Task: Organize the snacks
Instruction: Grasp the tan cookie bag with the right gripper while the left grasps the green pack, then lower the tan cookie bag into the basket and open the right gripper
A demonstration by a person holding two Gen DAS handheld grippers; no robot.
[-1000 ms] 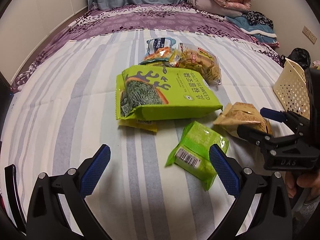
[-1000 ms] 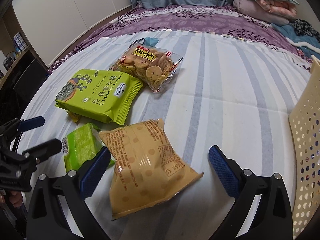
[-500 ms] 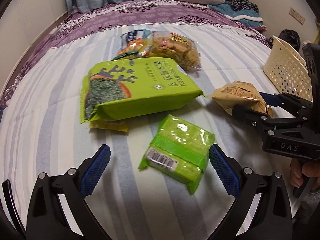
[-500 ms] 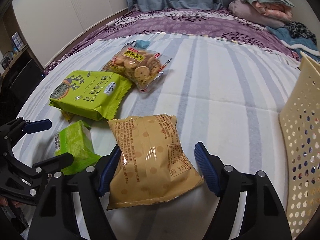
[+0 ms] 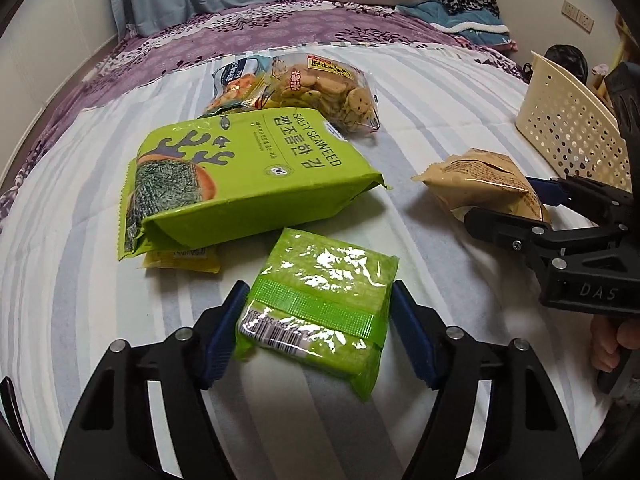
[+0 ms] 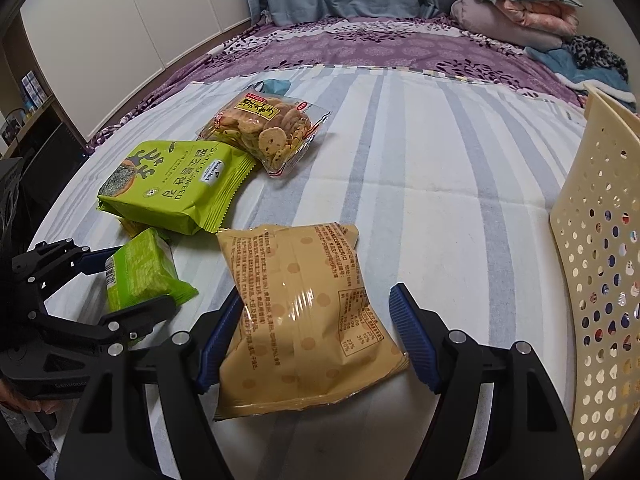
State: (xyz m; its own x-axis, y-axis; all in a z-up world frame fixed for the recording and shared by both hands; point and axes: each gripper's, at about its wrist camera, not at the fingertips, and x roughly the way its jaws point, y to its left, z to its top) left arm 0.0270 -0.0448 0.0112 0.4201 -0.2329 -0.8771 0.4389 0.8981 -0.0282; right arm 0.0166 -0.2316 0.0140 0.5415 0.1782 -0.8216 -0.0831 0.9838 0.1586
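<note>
A small green snack pack (image 5: 328,264) lies on the striped bed sheet between the blue pads of my left gripper (image 5: 318,292). Its jaws are closing and both pads touch the pack's sides. The right wrist view shows the same pack (image 6: 136,272) inside the left gripper (image 6: 140,276). My right gripper (image 6: 316,292) is shut on a tan snack bag (image 6: 300,300), one pad at each long edge. That bag (image 5: 480,184) and the right gripper (image 5: 500,200) also appear at the right of the left wrist view.
A large green seaweed bag (image 5: 248,176) lies just beyond the small pack, over a yellow packet (image 5: 180,258). Behind it are a clear cracker bag (image 5: 324,88) and a blue-white packet (image 5: 236,76). A cream perforated basket (image 6: 600,240) stands at the right. Folded bedding sits at the back.
The left gripper moved forward and down over the small green pack, then its jaws came in to the pack's sides. The right jaws closed on the tan bag and have stayed there.
</note>
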